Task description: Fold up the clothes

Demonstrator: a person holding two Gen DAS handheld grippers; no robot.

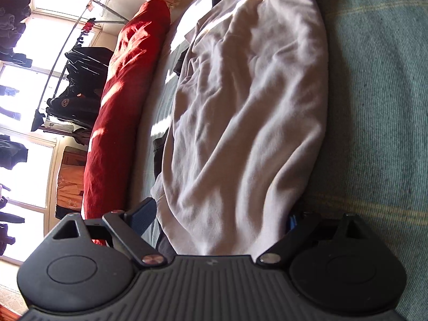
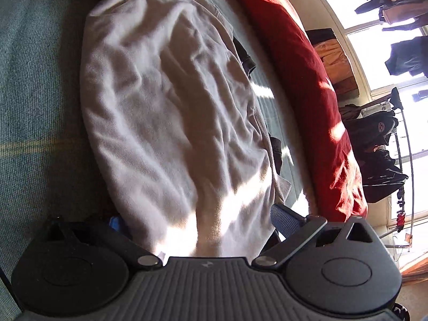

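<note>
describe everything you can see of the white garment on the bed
The white garment is soft, knit-looking cotton, creased all over and streaked with sunlight. It lies stretched lengthwise on the green blanket, between the two grippers. Dark clothing pokes out from under its edge on the side toward the red duvet. The left gripper and right gripper each have wide-spread jaws straddling one end; whether they press it is hidden.

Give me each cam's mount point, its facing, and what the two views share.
Left wrist: on the left claw, looking along a white garment on the green bedspread; own claw body and blue fingers show.
Right wrist: on the right claw, facing the other way along the same garment; own claw body shows.
Shared: garment, bedspread, red bolster, window with hanging clothes.
</note>
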